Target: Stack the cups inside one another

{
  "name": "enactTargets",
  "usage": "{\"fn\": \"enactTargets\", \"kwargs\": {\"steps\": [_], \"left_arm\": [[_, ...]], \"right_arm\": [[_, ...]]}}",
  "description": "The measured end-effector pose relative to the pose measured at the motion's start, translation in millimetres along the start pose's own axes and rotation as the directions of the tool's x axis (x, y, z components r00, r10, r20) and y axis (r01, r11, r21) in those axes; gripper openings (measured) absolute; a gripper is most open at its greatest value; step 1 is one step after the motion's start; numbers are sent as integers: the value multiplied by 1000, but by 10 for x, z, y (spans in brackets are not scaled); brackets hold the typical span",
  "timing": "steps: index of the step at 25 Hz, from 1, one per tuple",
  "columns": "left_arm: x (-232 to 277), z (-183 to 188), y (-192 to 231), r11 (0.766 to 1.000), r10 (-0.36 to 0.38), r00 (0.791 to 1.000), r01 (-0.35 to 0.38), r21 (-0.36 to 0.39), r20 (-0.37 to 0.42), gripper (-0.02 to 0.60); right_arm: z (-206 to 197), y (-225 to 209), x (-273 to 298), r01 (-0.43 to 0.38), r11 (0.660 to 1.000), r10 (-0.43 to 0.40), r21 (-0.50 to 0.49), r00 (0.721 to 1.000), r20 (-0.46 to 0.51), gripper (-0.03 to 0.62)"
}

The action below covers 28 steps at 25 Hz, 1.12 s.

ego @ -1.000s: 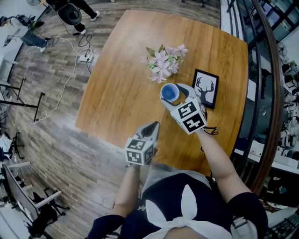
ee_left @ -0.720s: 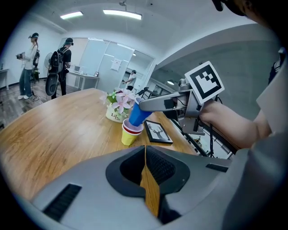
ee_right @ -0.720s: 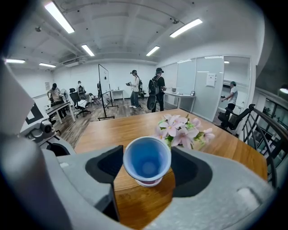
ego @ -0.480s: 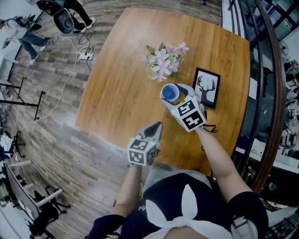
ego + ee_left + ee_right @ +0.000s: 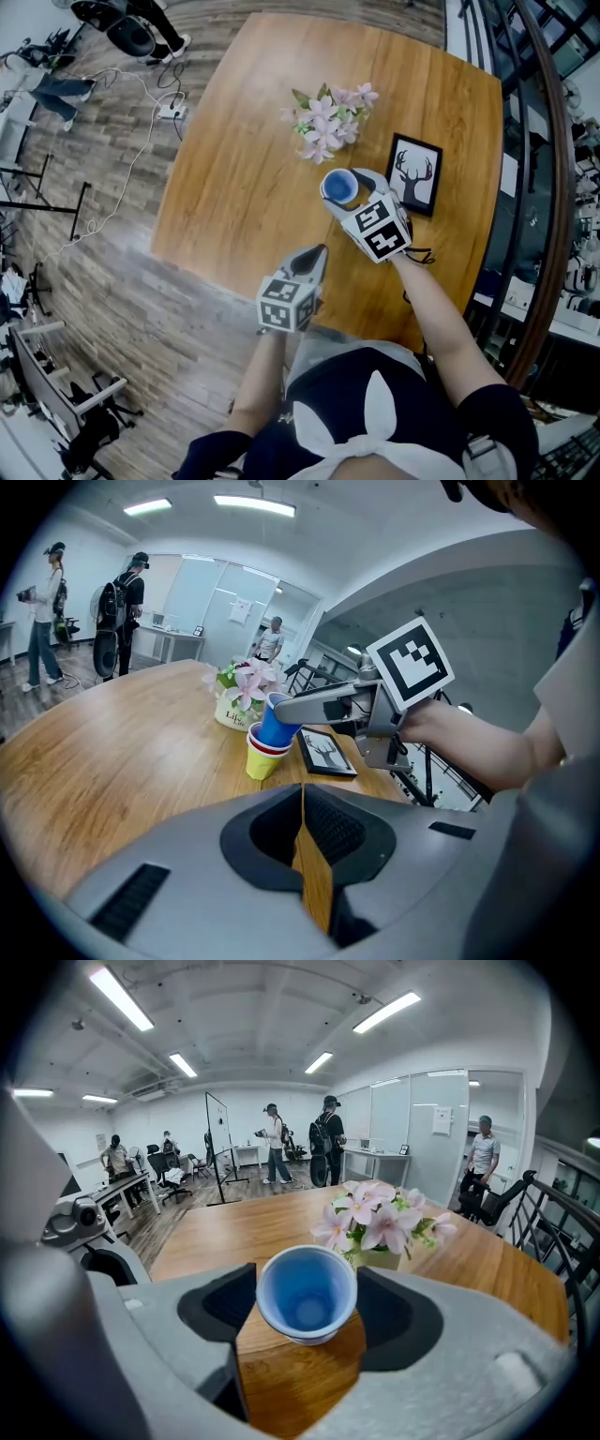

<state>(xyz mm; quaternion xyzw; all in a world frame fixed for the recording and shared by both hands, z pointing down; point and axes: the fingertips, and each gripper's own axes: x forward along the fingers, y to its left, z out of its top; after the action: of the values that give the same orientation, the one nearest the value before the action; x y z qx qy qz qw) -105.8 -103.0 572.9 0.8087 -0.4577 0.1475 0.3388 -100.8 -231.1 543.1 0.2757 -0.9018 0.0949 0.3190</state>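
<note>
A blue cup (image 5: 307,1293) stands upright between the jaws of my right gripper (image 5: 342,190), which is shut on its rim. In the left gripper view the blue cup (image 5: 275,722) sits partway inside a red cup (image 5: 266,746), which is nested in a yellow cup (image 5: 260,763) standing on the wooden table (image 5: 234,169). From the head view only the blue cup (image 5: 339,187) shows; the red and yellow ones are hidden beneath it. My left gripper (image 5: 314,253) hangs shut and empty over the table's near edge, short of the stack.
A white pot of pink flowers (image 5: 326,127) stands just beyond the cups. A black-framed deer picture (image 5: 412,177) lies to their right. A railing (image 5: 539,187) runs along the table's right side. Several people stand far off in the room.
My right gripper has sunk a little with the blue cup in it. The left gripper has stayed where it was.
</note>
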Motion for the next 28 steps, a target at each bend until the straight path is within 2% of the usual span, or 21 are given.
{"fn": "enactTargets", "kwargs": {"steps": [15, 20, 23, 28], "left_arm": [[-9, 86, -160, 1000, -17, 1000, 17, 16, 12, 25], [-21, 125, -183, 1000, -17, 1000, 17, 24, 23, 25], [-55, 135, -222, 999, -20, 999, 19, 33, 26, 25], [-103, 170, -262, 998, -22, 999, 20, 53, 46, 25]], "right_arm": [[41, -3, -200, 12, 1000, -13, 20, 999, 39, 344], [78, -37, -312, 35, 999, -36, 22, 996, 76, 263], [96, -35, -398, 45, 999, -47, 24, 993, 104, 183], [150, 13, -556, 53, 998, -56, 30, 989, 135, 117]]}}
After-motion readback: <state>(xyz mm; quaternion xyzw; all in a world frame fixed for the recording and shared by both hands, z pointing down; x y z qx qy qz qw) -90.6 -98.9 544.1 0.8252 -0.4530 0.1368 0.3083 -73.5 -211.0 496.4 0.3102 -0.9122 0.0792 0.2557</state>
